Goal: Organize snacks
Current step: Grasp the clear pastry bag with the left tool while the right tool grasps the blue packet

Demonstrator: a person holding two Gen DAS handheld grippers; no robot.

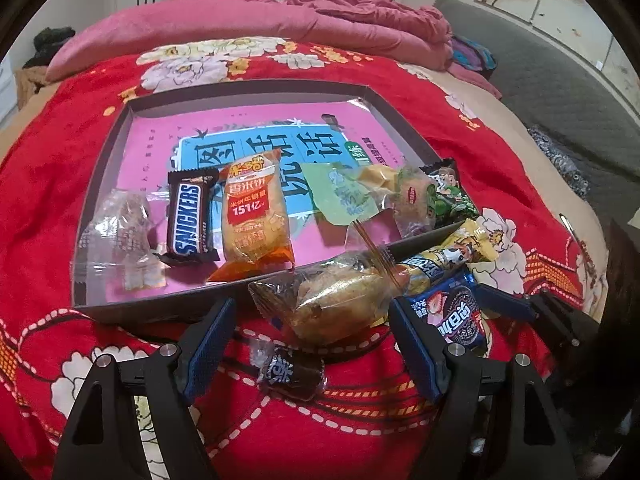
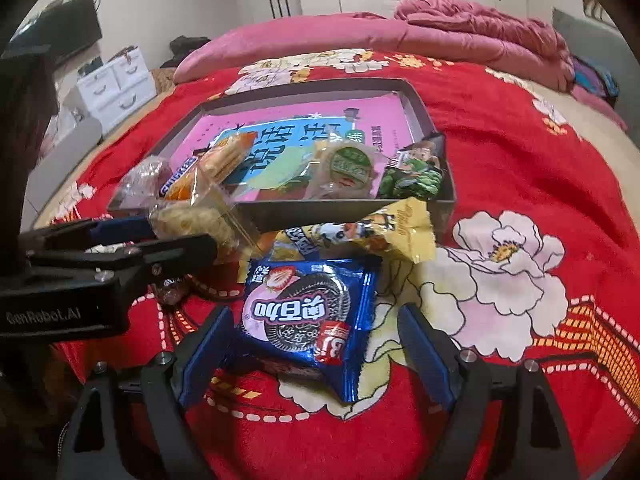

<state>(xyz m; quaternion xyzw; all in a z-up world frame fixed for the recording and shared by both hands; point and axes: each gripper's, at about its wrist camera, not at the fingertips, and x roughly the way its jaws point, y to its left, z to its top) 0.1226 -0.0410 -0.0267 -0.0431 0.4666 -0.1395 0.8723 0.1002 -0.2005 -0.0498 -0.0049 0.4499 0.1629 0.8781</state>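
Observation:
A shallow grey box (image 1: 224, 92) with a pink book cover on its floor lies on the red bed; it also shows in the right wrist view (image 2: 344, 210). It holds a Snickers bar (image 1: 190, 220), an orange rice cracker pack (image 1: 254, 220), a clear candy pack (image 1: 122, 236) and several green packs. My left gripper (image 1: 310, 344) is open, its fingers on either side of a clear-wrapped pastry (image 1: 340, 304) in front of the box. My right gripper (image 2: 316, 356) is open around a blue Oreo pack (image 2: 304, 312). A yellow snack (image 2: 360, 234) lies beyond it.
A small dark wrapped candy (image 1: 288, 372) lies between my left fingers on the red floral blanket (image 1: 60, 160). Pink pillows and a quilt (image 1: 360, 20) lie behind the box. White drawers (image 2: 116, 84) stand off the bed at the left. The left gripper body (image 2: 80, 280) crosses the right wrist view.

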